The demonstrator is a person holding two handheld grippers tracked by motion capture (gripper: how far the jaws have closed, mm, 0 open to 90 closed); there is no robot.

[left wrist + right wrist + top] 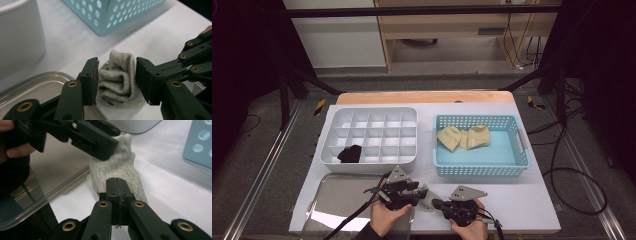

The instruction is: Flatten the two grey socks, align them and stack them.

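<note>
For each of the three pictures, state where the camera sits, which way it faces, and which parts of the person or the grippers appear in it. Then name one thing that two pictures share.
High view: above the person's side, facing forward and down on the table; both hands, left gripper and right gripper show.
Left gripper view: rides the left gripper, facing along its parted jaws at the grey sock between them; right gripper's linkage at right.
Right gripper view: rides the right gripper, facing along its closed jaws at the sock; left gripper and fingers above.
Shared: both gripper views show the grey sock, blue basket and metal tray.

Bright table, dark blurry surroundings
</note>
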